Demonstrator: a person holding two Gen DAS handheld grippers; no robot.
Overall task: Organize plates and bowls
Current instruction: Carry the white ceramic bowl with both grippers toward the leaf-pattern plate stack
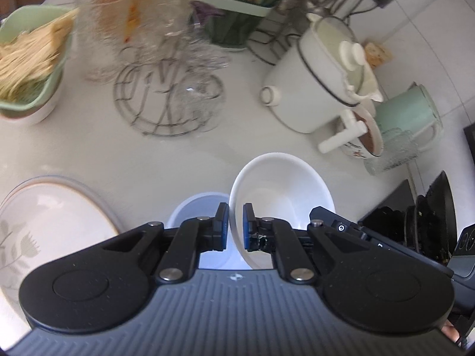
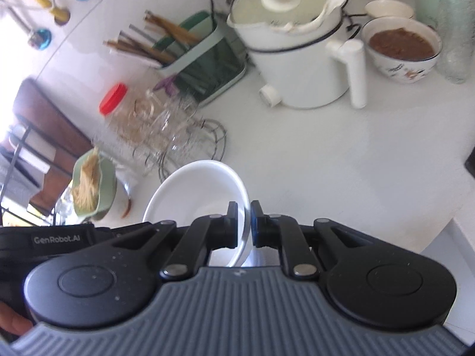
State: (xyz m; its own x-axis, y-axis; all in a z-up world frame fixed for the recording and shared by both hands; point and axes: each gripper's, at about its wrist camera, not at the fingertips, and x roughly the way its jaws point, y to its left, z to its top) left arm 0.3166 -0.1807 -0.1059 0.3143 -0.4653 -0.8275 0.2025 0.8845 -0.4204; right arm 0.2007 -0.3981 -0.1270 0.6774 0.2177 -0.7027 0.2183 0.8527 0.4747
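Observation:
A white bowl (image 1: 282,190) hangs above the white counter, gripped by both grippers at opposite sides of its rim. My left gripper (image 1: 236,225) is shut on the bowl's left rim in the left wrist view, where part of the right gripper (image 1: 332,222) shows at the bowl's far side. In the right wrist view my right gripper (image 2: 244,225) is shut on the right rim of the same bowl (image 2: 193,190), and the left gripper's body (image 2: 59,238) shows at the lower left. Below, a second pale bowl (image 1: 196,207) stands beside a flower-patterned plate (image 1: 53,216).
A white lidded pot (image 1: 320,83), a bowl of brown food (image 1: 371,136) and a green jug (image 1: 412,109) stand at the right. A wire rack with glasses (image 1: 169,98), a red-capped jar (image 2: 114,99) and a green basket (image 1: 29,59) stand behind. A black stove (image 1: 430,213) lies at the right.

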